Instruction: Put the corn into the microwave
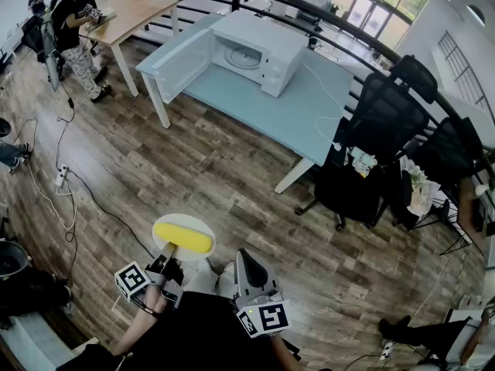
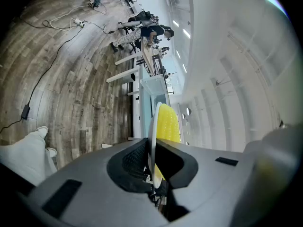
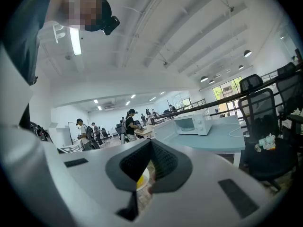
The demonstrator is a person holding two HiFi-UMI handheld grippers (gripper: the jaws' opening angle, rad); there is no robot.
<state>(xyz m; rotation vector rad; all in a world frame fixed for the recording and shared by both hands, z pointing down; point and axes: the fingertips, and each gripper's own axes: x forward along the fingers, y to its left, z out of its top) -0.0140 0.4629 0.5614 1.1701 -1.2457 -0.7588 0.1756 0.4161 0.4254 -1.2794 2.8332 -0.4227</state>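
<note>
**Plate-borne corn held at one rim point, far from the open microwave: risks of the carry**

The left gripper (image 1: 168, 252) is clamping the near rim of a round white plate (image 1: 182, 220), jaws pinched on the thin edge. A yellow cob of corn (image 1: 183, 239) is lying loose on it. The right gripper (image 1: 247, 265) is sitting just beside it with its jaws together and nothing between them. The white microwave oven (image 1: 255, 52) is standing with its door (image 1: 183, 64) swung open on a pale blue table (image 1: 309, 107), well apart from the plate across the wooden floor.

The main hazard is probably tilt. The plate is hanging from a single edge grip, so any roll of the gripper is likely to send the cob rolling off. The smooth rim may also be slipping or pivoting in the jaws. At the oven, the open door and the cavity edge are likely snag points for the plate's far rim.
</note>
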